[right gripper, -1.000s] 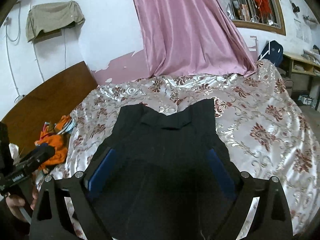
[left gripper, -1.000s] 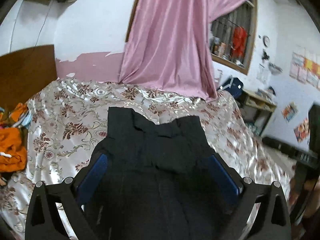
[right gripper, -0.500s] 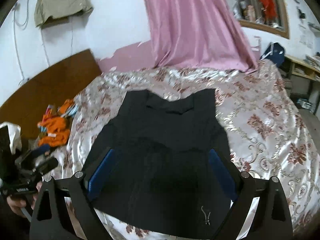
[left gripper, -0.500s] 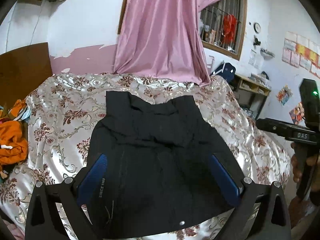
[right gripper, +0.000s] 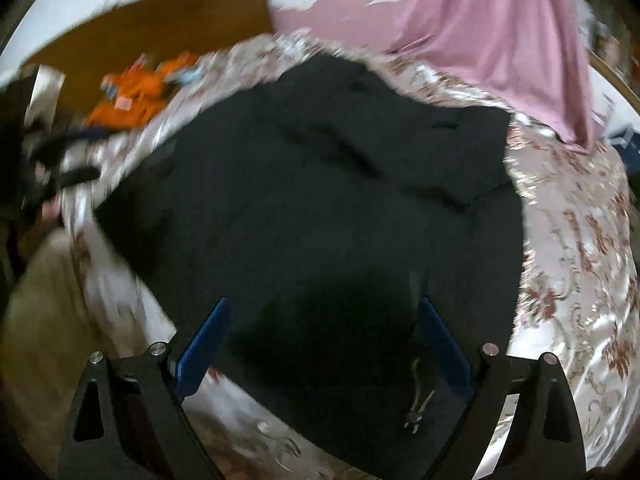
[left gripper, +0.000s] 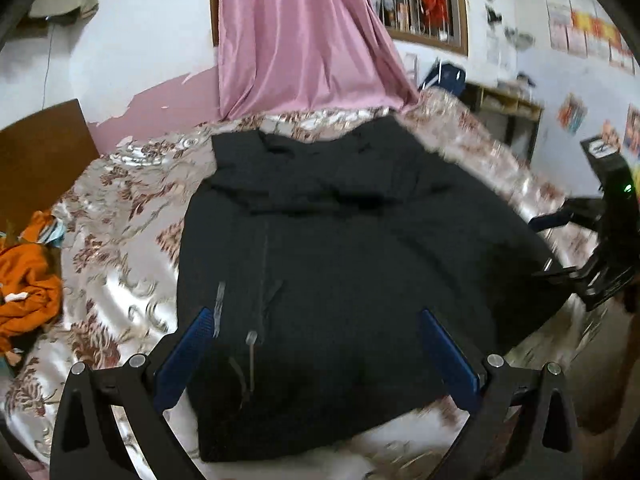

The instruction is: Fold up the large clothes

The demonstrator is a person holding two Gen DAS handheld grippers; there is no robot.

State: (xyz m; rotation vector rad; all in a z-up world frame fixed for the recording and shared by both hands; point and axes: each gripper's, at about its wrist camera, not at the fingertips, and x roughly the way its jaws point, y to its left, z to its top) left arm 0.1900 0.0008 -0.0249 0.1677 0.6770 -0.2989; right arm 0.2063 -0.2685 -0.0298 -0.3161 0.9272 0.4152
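Hovering both fingers (left gripper: 314,356) (right gripper: 322,344) wide open and empty above the garment (left gripper: 340,248) flat on the bed (left gripper: 120,208), ready to grab its hem.

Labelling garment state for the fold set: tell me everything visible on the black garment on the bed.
The large black fabric garment lies spread nearly flat on the shiny floral bedspread, its far end creased and bunched toward the pink curtain. Its near hem sits close to the bed's edge, where a small metal zipper pull dangles. A pale seam line runs lengthwise along one side. Both claws frame it with fingers apart; nothing grips it. Finer details are blurred.
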